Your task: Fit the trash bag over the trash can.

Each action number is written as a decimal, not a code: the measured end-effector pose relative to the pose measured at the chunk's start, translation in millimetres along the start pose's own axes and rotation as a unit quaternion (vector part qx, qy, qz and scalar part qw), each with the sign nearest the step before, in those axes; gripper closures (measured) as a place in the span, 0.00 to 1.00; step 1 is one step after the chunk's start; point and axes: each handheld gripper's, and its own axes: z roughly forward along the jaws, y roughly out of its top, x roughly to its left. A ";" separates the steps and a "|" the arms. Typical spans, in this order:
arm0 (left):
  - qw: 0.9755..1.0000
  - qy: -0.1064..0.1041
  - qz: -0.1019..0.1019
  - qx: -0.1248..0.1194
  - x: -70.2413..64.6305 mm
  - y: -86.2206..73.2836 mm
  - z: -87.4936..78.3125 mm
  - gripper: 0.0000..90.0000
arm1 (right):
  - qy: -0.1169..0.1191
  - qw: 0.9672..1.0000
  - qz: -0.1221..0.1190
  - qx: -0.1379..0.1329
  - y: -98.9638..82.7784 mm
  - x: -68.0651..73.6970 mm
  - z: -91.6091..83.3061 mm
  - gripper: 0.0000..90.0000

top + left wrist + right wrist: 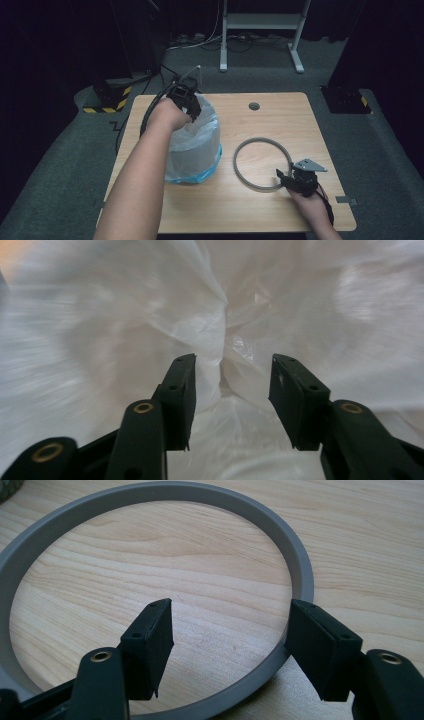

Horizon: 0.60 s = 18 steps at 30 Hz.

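White bag | left claw above, released | right claw released, astride grey ring

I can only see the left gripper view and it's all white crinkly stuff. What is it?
Observer: It's a white plastic bag lining what looks like a blue bin, which stands on a wooden table.
Operator: Is anything else on the table?
Observer: A grey ring lies flat to the right of the bin, apart from it.
Operator: What's the other hand doing?
Observer: The right hand-held gripper sits at the ring's near edge, jaws open, with the rim between them.
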 end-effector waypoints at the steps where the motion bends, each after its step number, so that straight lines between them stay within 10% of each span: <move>1: 1.000 -0.003 0.007 0.010 -1.1 0.3 9.9 0.55 | 0.000 1.000 0.000 -0.001 0.0 0.0 -0.1 0.39; 9: 1.000 -0.012 0.014 0.018 -4.3 -5.3 2.5 0.45 | 0.000 1.000 0.002 -0.004 0.4 -0.1 -1.7 0.39; 18: 0.999 0.046 -0.023 0.018 28.4 -30.5 -45.9 0.33 | 0.003 1.000 0.001 -0.003 0.3 2.7 -0.4 0.40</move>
